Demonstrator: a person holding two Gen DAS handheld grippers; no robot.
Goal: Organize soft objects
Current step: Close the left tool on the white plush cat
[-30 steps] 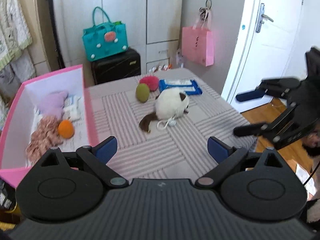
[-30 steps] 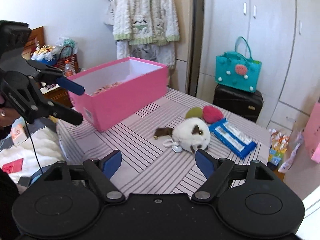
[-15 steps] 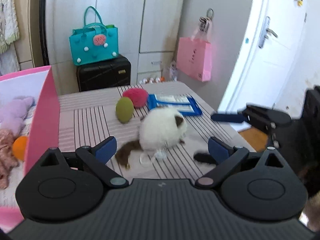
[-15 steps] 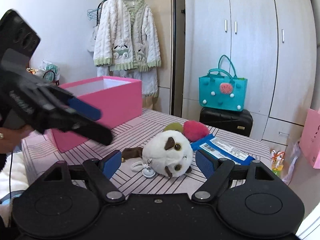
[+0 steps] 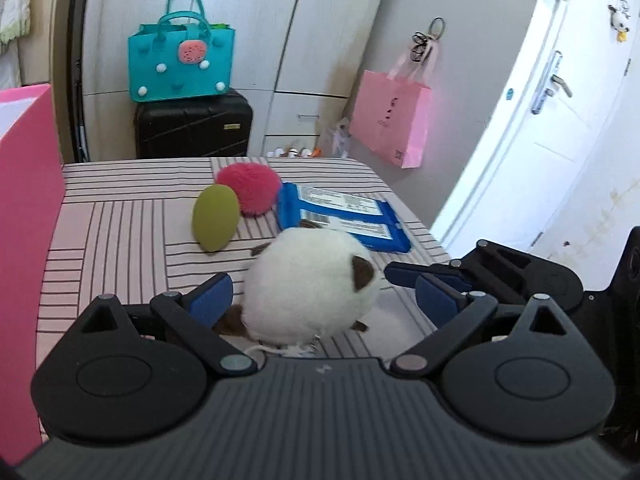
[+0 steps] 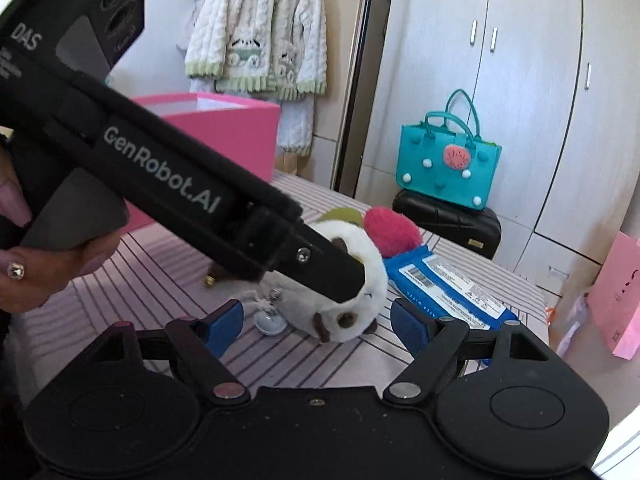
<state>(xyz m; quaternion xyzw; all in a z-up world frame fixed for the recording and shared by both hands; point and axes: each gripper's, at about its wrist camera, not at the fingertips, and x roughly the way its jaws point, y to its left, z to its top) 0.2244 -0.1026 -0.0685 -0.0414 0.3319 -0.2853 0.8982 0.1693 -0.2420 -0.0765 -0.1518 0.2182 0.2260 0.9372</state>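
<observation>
Both grippers have dropped in close on the white plush toy (image 5: pixel 310 282) on the striped table (image 5: pixel 120 232), beside the pink box (image 5: pixel 24 208). Left gripper (image 5: pixel 324 298) stands spread around its body, pads clear; right gripper (image 6: pixel 318 320) is likewise wide, nothing pinched. Behind sit a pink pom-pom (image 5: pixel 248 188), green ball (image 5: pixel 215 217) and blue packet (image 5: pixel 344 216).
</observation>
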